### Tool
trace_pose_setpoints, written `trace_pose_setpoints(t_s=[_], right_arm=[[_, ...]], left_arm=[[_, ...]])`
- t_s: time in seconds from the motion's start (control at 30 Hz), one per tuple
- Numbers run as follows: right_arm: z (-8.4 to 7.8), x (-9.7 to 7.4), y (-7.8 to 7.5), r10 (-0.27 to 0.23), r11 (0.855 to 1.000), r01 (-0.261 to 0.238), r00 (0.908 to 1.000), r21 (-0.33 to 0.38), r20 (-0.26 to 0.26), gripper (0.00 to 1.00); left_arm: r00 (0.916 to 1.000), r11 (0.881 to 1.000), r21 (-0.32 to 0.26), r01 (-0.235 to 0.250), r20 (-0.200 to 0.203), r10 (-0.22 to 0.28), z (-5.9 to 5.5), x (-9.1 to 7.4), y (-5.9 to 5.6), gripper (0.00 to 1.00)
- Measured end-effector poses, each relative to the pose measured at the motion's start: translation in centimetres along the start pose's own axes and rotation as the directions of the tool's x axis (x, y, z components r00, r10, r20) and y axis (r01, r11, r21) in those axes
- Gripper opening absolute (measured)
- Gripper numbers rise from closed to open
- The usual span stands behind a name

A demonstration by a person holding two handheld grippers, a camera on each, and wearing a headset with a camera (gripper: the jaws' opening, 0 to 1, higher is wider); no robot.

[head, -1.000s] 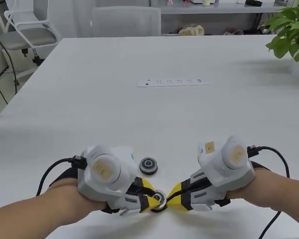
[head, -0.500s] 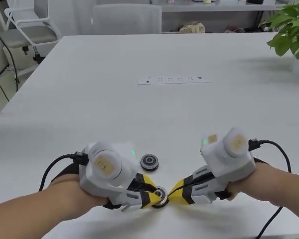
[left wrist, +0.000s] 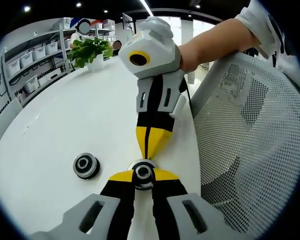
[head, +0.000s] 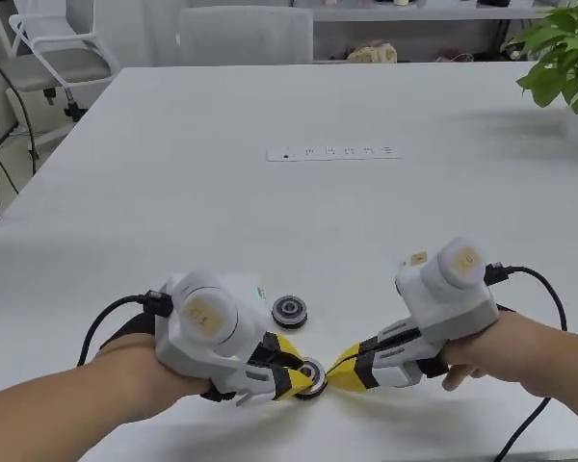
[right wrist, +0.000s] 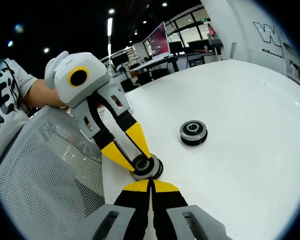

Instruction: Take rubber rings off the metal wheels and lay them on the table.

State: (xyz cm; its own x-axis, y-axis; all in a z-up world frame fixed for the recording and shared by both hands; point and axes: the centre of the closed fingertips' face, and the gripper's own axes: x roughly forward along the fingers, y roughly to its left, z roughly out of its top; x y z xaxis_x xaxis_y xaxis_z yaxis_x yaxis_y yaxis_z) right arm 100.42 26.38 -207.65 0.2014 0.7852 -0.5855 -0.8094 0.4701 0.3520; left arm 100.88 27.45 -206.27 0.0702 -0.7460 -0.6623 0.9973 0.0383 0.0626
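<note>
White table [head: 270, 221]; left gripper [head: 294, 378] jaws clamped on small metal wheel with black rubber ring [head: 311, 374]; right gripper [head: 341, 373] jaws pressed together, tips touching that wheel; second identical wheel [head: 289, 310] just beyond it, apart.

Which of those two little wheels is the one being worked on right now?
The metal wheel nearest the person, clamped in the left gripper with the right gripper's shut tips at its edge. The other wheel lies alone on the table.

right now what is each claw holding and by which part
Left claw clamps the metal wheel across its rim. Right claw, shut, touches its edge; whether it holds anything cannot be told.
</note>
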Motion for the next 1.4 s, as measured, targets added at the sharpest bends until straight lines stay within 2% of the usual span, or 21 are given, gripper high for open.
trace_pose_setpoints(t_s=[0.13,0.8,1.4], right_arm=[[0.3,-0.1,-0.5,-0.016,0.999,0.015,0.9997,0.035,0.019,0.00],[0.8,-0.4,-0.1,0.008,0.991,-0.016,0.9984,0.132,0.055,0.00],[1.2,-0.3,0.3,0.017,0.984,-0.030,0.9971,0.176,0.075,0.00]], left_arm=[[1.0000,1.000,-0.002,-0.001,0.000,0.001,0.0,0.0,0.0,0.07],[0.9999,1.000,0.001,-0.007,-0.010,0.007,0.1,0.1,0.1,0.07],[0.9996,1.000,0.003,-0.014,-0.026,0.014,0.0,0.1,0.1,0.07]])
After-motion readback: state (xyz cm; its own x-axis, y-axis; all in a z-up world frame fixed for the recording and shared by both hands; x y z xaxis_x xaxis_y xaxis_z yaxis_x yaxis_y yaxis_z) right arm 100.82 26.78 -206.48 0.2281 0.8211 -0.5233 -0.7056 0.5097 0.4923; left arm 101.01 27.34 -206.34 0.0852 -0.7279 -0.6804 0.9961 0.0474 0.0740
